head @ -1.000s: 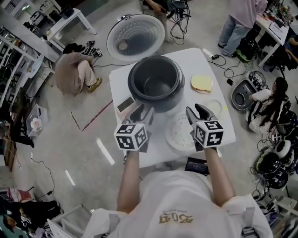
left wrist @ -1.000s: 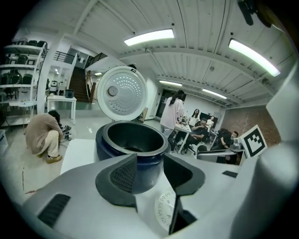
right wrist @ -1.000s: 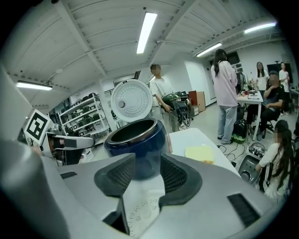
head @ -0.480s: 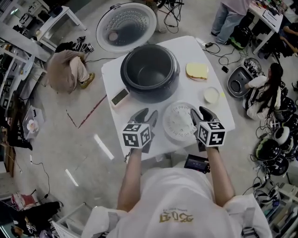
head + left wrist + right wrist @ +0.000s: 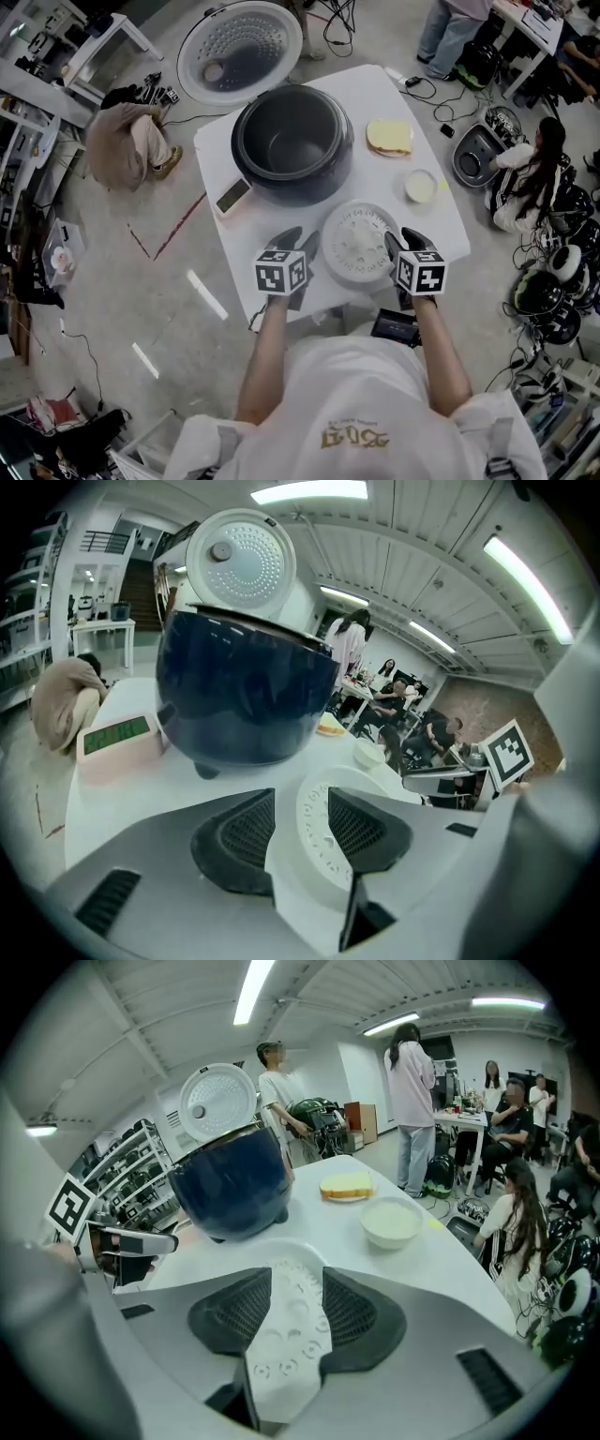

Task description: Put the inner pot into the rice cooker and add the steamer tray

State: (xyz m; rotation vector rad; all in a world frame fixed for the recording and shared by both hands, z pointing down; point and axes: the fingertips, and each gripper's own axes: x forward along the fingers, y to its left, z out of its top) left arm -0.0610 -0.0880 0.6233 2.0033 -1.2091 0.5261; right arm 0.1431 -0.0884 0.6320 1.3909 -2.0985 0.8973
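Note:
The dark rice cooker (image 5: 292, 141) stands at the table's far middle, its white lid (image 5: 240, 49) swung open behind it and a dark pot well showing inside. The round white steamer tray (image 5: 361, 246) lies flat on the table in front of it. My left gripper (image 5: 295, 242) is open just left of the tray's rim; my right gripper (image 5: 403, 244) is open at its right rim. In the left gripper view the tray (image 5: 314, 855) shows through the gap of the left gripper (image 5: 300, 822). The right gripper (image 5: 292, 1312) frames the tray (image 5: 286, 1344) the same way.
A bread slice on a plate (image 5: 388, 137) and a small white bowl (image 5: 421, 186) sit at the table's right. A digital timer (image 5: 232, 196) lies left of the cooker. A person crouches on the floor (image 5: 127, 141) at the left; other cookers (image 5: 478, 153) and people are at the right.
Both grippers have come down and nearer to the table, from beside the cooker to either side of the steamer tray. Their jaws have stayed open.

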